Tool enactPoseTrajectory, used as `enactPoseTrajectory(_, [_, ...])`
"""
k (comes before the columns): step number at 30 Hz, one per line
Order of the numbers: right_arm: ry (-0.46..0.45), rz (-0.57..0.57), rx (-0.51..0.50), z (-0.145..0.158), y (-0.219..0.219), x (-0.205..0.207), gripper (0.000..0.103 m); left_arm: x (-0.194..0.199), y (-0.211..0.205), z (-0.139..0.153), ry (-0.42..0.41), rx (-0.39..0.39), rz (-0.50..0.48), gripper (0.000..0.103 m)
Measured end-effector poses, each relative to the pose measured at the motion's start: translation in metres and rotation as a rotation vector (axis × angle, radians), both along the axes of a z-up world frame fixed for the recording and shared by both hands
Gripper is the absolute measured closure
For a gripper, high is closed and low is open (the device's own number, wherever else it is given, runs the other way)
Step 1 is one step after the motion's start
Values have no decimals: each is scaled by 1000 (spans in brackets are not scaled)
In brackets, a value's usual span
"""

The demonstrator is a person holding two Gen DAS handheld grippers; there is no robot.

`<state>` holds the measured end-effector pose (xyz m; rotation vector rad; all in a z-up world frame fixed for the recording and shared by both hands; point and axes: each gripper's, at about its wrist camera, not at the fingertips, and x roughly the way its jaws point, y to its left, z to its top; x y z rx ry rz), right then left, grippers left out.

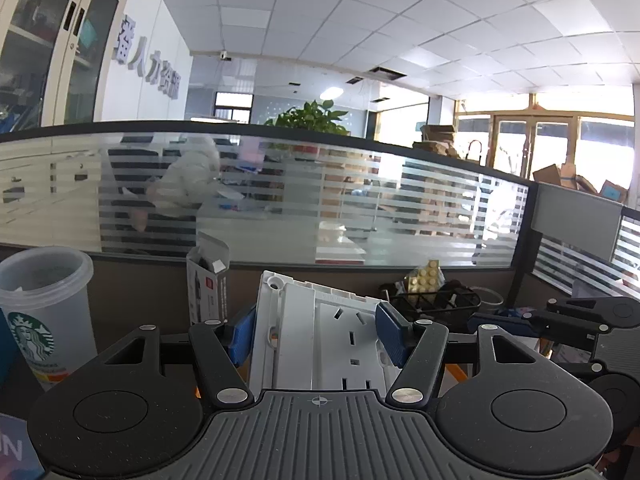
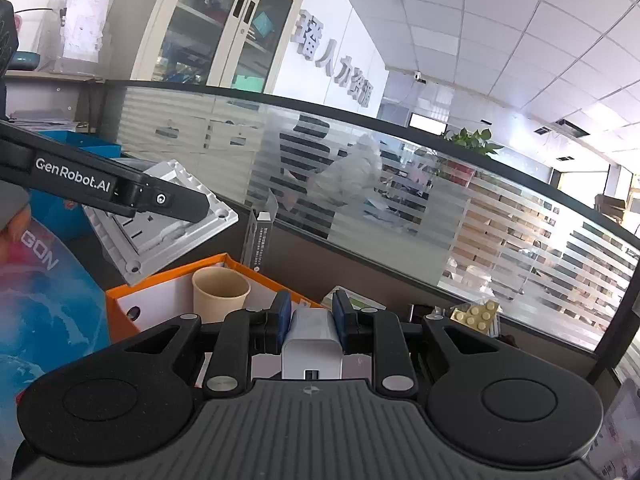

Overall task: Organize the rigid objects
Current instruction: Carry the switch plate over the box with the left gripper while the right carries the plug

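With the left gripper (image 1: 318, 334) clamping the white socket plate (image 1: 320, 340) aloft and the right gripper (image 2: 308, 318) pinching a white charger (image 2: 312, 340) above the orange box (image 2: 132, 300), either could slip from its narrow edge grip.

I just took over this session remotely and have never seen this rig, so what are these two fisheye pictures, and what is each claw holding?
There is no robot arm here: a person carries a two-finger claw in each hand, with a camera on each looking forward along the fingers.

The left wrist view shows the left claw, its blue pads pressed on the sides of a white plastic wall socket plate.

The right wrist view shows the right claw shut on a small white and grey charger block. The socket plate also appears there at upper left, held in the air.

On the desk lie an orange cardboard box holding a beige paper cup, a clear Starbucks tumbler, a black wire basket and cream toy bricks.
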<state>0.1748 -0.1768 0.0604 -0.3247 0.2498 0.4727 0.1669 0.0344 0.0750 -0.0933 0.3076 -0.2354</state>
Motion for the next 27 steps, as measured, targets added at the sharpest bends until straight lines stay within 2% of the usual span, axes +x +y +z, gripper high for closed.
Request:
enactPoseTrajectory(11, [9,-9,0,2,4,24,83,27,-1,-4,23,5,10,42])
enactPoseTrajectory(27, [51,-30,-9,-15,9,45,83,57,-3,-28,83,11,9,42])
